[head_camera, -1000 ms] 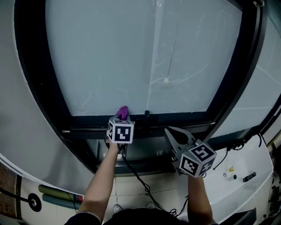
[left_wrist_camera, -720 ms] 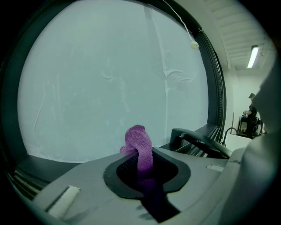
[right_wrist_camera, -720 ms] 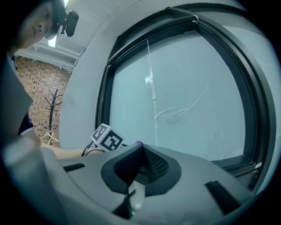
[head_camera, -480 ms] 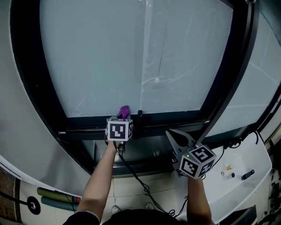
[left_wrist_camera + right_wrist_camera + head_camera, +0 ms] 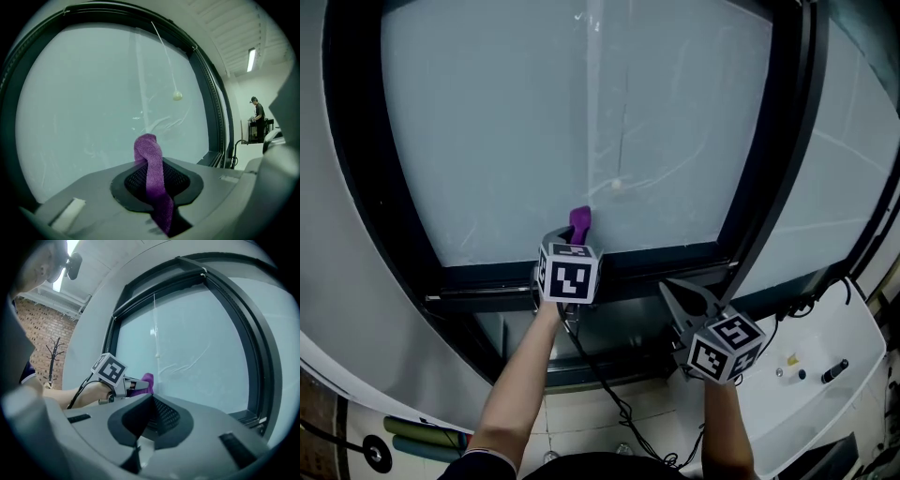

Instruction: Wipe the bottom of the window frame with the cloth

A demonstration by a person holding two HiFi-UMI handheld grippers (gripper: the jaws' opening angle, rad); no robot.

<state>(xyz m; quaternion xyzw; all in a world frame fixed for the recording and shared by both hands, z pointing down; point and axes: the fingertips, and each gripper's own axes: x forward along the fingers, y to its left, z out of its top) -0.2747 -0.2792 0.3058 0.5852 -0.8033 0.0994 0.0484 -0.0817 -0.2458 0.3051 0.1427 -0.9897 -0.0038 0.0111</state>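
In the head view the left gripper hides its jaws behind its own body, so only the top end of the purple cloth shows above it. The same gripper covers a stretch of the bottom rail of the window frame at centre, and the frame's top is cut off by the upper edge. In the left gripper view the cloth's lower end runs out of sight into the gap at bottom centre, and the person at far right is too small to tell what they handle.
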